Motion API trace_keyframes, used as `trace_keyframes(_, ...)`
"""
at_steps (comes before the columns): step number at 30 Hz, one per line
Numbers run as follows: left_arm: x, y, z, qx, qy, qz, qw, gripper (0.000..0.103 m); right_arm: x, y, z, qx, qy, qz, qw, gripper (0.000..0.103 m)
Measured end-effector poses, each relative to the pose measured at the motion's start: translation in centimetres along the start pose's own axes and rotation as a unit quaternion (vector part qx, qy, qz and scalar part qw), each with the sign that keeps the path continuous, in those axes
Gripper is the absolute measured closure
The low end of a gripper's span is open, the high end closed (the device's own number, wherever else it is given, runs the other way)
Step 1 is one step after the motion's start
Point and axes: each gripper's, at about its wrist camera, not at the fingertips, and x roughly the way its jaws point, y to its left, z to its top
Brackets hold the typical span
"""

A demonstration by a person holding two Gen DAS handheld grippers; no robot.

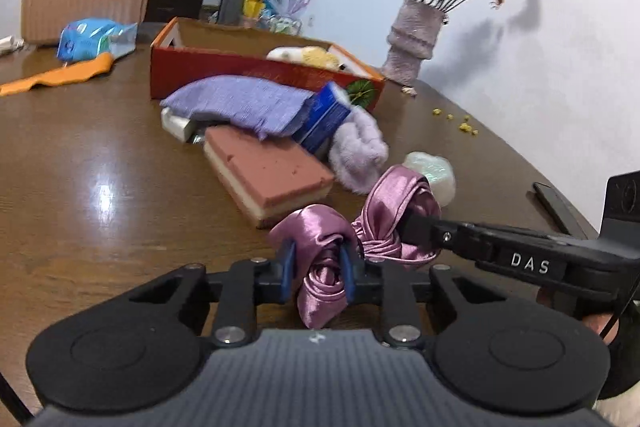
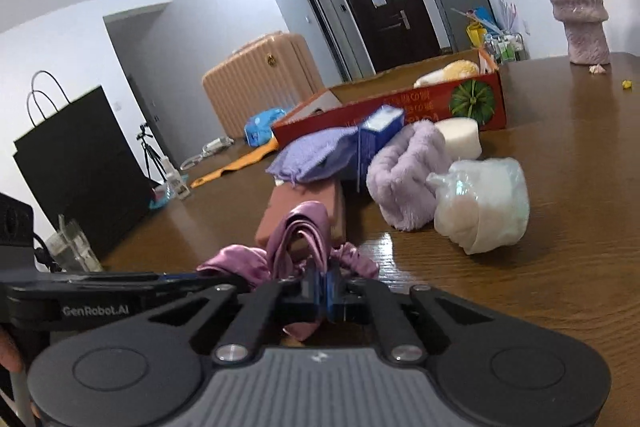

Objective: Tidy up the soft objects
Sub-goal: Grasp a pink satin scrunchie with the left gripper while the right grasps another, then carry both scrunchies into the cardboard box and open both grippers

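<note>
A pink satin hair band (image 1: 320, 243) lies on the brown table (image 1: 100, 167), close in front of me. My left gripper (image 1: 317, 263) is shut on one twisted end of it, blue pads pressing the fabric from both sides. Reaching in from the right, my right gripper (image 1: 416, 223) pinches the band's other loop. In the right wrist view the right gripper (image 2: 326, 283) is shut on the satin band (image 2: 304, 231), and the left gripper (image 2: 228, 281) comes in from the left. Behind stands a red cardboard box (image 1: 256, 67) holding a yellow-white plush (image 1: 304, 57).
Beyond the band lie a pink-cream sponge block (image 1: 268, 171), purple towel (image 1: 240, 103), blue carton (image 1: 324, 115), fluffy lilac piece (image 1: 360, 147) and white wrapped bundle (image 2: 484, 203). A flower vase (image 1: 412, 39) stands back right, a black phone (image 1: 556, 207) at right, an orange cloth (image 1: 60, 75) at left.
</note>
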Motion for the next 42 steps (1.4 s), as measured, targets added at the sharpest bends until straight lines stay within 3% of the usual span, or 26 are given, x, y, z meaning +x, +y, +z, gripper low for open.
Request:
trace_keyframes(6,-1.4,0.2,5.0,0.006,-0.044,-0.025,0.9987,0.080,-1.0,1.5,4.9,-0.036,-0.035,0.027,0.998,0.100)
trace_keyframes(12,1.5,3.4,17.2,0.014,-0.090,-0.035,0.9952,0.080,4.3,0.8,17.4,-0.059,-0.041,0.048,0.996,0.100)
trace_keyframes(15,6.1,6.4,23.6,0.006,-0.079,-0.023,0.9966,0.080,10.3,-0.4,24.2,-0.051,-0.015,0.045,0.998,0.100)
trace_keyframes(19,14.9,11.0,29.7,0.009,-0.037,0.021,0.9991,0.080,21.5,-2.4,30.5,-0.034,0.049,0.001,0.998,0.100)
trace_keyframes(21,19.5,13.2,31.2,-0.003,-0.001,0.046,0.9989,0.080,26.7,-3.7,31.9,-0.021,0.085,-0.019,0.996,0.100)
trace_keyframes(25,26.9,15.8,32.4,0.018,0.055,0.098,0.9936,0.080,35.7,-6.6,32.1,0.010,0.145,-0.057,0.988,0.100)
trace_keyframes(28,29.3,17.5,32.3,0.017,0.071,0.124,0.9895,0.078,40.1,-8.0,31.3,0.030,0.181,-0.060,0.981,0.095)
trace_keyframes(29,29.7,17.9,32.2,0.017,0.070,0.131,0.9887,0.074,41.2,-8.4,31.1,0.039,0.192,-0.057,0.979,0.094)
trace_keyframes(31,29.6,18.7,31.9,0.016,0.065,0.143,0.9875,0.069,42.1,-9.3,30.6,0.061,0.206,-0.046,0.975,0.090)
trace_keyframes(36,26.9,18.5,31.9,0.018,0.050,0.129,0.9902,0.058,40.2,-9.0,30.1,0.052,0.201,-0.056,0.977,0.063)
trace_keyframes(38,25.3,17.4,32.3,0.030,0.042,0.141,0.9887,0.046,38.3,-8.7,31.1,0.051,0.187,-0.055,0.980,0.061)
trace_keyframes(42,20.5,15.0,33.7,0.047,0.018,0.138,0.9891,0.038,31.8,-7.1,33.3,0.009,0.154,-0.065,0.986,0.054)
